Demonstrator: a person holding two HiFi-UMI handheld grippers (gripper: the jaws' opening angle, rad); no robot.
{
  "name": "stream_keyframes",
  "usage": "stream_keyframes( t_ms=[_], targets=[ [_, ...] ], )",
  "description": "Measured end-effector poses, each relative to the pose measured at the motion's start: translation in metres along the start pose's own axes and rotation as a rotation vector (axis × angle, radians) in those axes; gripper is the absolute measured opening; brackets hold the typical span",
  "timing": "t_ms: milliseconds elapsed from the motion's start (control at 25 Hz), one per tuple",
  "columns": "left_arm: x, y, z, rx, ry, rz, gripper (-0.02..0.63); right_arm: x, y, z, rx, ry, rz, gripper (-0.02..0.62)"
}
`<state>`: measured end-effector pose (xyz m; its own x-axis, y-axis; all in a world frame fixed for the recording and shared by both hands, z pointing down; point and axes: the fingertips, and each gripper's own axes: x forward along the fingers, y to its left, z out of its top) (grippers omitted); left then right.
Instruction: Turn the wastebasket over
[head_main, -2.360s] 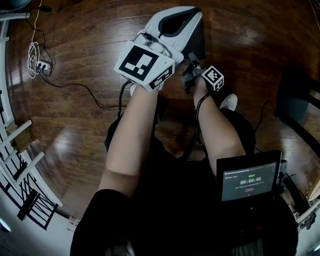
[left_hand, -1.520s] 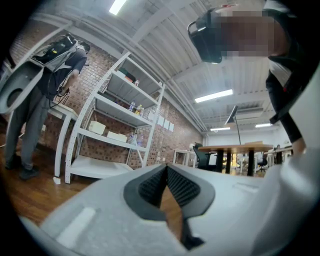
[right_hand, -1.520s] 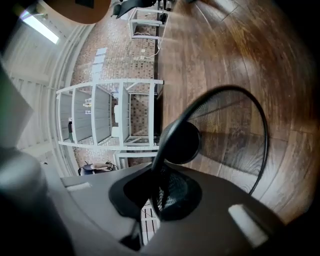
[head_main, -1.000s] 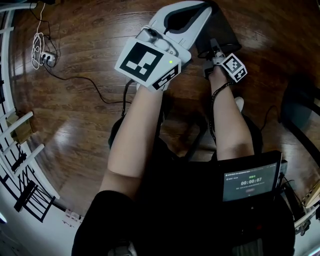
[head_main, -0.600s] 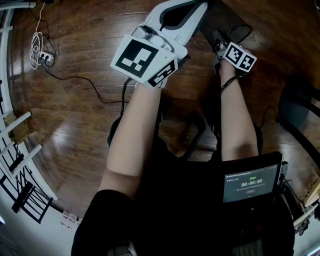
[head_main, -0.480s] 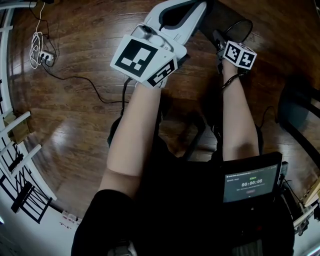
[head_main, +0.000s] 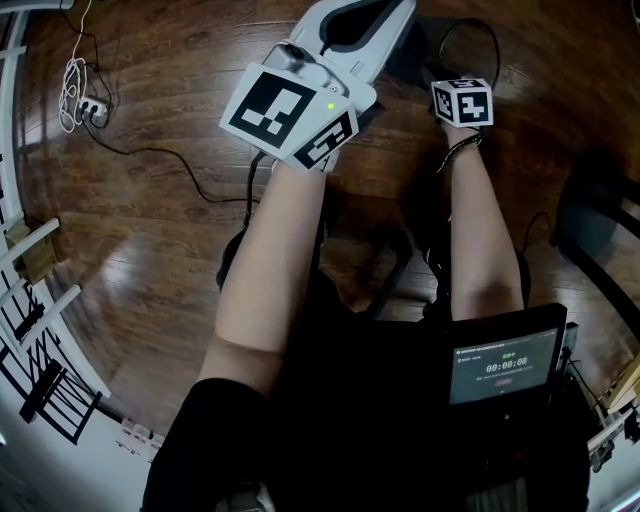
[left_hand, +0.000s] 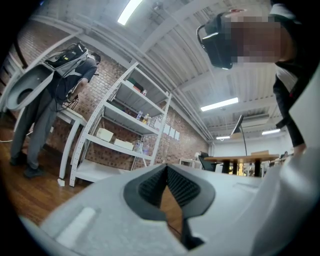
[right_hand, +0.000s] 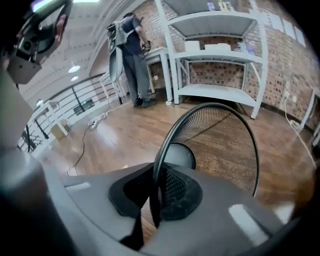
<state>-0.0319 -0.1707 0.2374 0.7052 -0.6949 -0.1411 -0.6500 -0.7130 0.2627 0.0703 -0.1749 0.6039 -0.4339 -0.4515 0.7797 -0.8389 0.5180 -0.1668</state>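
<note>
My right gripper (right_hand: 156, 192) is shut on the thin rim of the black mesh wastebasket (right_hand: 220, 145). The basket is tipped, its mouth facing the gripper, and its solid round bottom (right_hand: 179, 156) shows inside. In the head view the wastebasket (head_main: 478, 45) lies at the top edge, just beyond my right gripper (head_main: 438, 72), whose marker cube hides the fingertips. My left gripper (head_main: 345, 25) is held to the left of the basket, apart from it. In the left gripper view, my left gripper (left_hand: 166, 187) points out level into the room, pads together with nothing between them.
A cable and power strip (head_main: 80, 105) lie on the wood floor at the left, beside white railings (head_main: 30, 300). A dark chair base (head_main: 600, 210) stands at the right. White shelving (right_hand: 225, 55) and a person with a backpack (right_hand: 132, 55) are across the room.
My right gripper has moved away and to the right while rolling, and the wastebasket has tipped with it so its rim now shows. The left gripper has barely moved.
</note>
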Motion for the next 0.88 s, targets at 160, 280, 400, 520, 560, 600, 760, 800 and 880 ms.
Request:
stream_keyframes(
  t_ms=[160, 280, 400, 520, 560, 600, 760, 800, 880],
  targets=[
    [-0.003, 0.003, 0.003, -0.011, -0.008, 0.006, 0.002, 0.011, 0.012, -0.008, -0.271, 0.141, -0.02, 0.018],
    [-0.005, 0.002, 0.006, -0.012, -0.01, 0.01, 0.002, 0.013, 0.035, -0.011, -0.463, 0.223, 0.005, 0.021],
    [-0.008, 0.006, 0.007, -0.02, -0.016, 0.018, 0.002, 0.019, 0.054, -0.024, -0.639, 0.289, 0.039, 0.025],
    [-0.01, 0.007, 0.011, -0.025, -0.023, 0.024, 0.002, 0.024, 0.066, -0.029, -0.751, 0.293, 0.051, 0.031],
    [-0.01, 0.008, 0.013, -0.027, -0.025, 0.026, 0.002, 0.025, 0.068, -0.029, -0.799, 0.298, 0.054, 0.034],
    [-0.009, 0.008, 0.014, -0.029, -0.026, 0.027, 0.002, 0.027, 0.071, -0.03, -0.857, 0.312, 0.058, 0.037],
    [-0.009, 0.007, 0.019, -0.03, -0.03, 0.032, 0.002, 0.033, 0.075, -0.042, -1.054, 0.388, 0.058, 0.044],
    [-0.009, 0.008, 0.021, -0.031, -0.033, 0.035, 0.002, 0.034, 0.074, -0.044, -1.066, 0.389, 0.05, 0.044],
    [-0.008, 0.007, 0.022, -0.032, -0.035, 0.036, 0.002, 0.034, 0.073, -0.044, -1.07, 0.369, 0.031, 0.043]
  ],
)
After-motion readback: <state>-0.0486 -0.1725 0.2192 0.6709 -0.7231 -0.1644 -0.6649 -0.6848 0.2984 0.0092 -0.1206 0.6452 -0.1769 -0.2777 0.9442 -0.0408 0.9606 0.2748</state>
